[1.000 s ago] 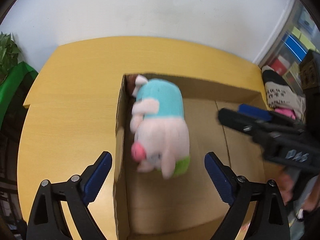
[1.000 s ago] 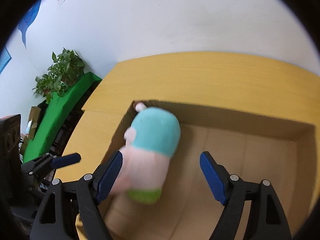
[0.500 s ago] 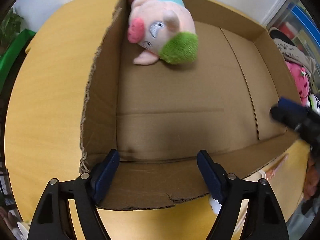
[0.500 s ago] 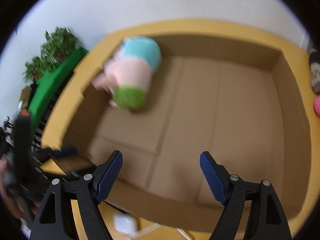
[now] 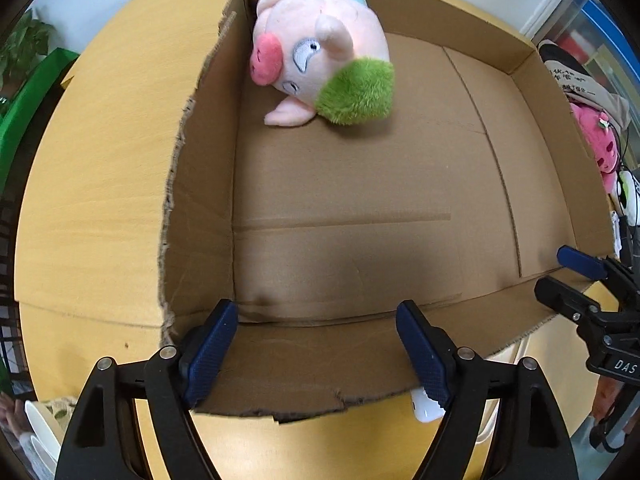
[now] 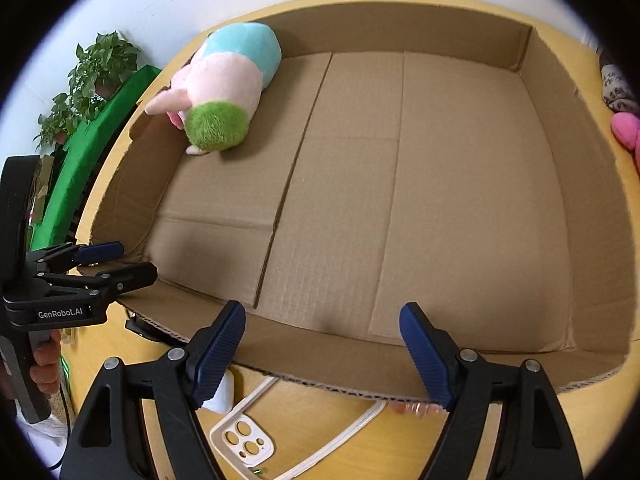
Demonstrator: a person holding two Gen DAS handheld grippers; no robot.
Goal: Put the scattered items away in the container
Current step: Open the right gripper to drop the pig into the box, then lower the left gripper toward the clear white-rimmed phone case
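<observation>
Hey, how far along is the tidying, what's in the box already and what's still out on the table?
Done: the plush pig lies in the far left corner of the cardboard box. In hand: nothing; the left hand-held gripper and the right hand-held gripper are open and empty above the box's near wall. Left: a phone case and a small white item on the table, plus plush toys past the right wall.
</observation>
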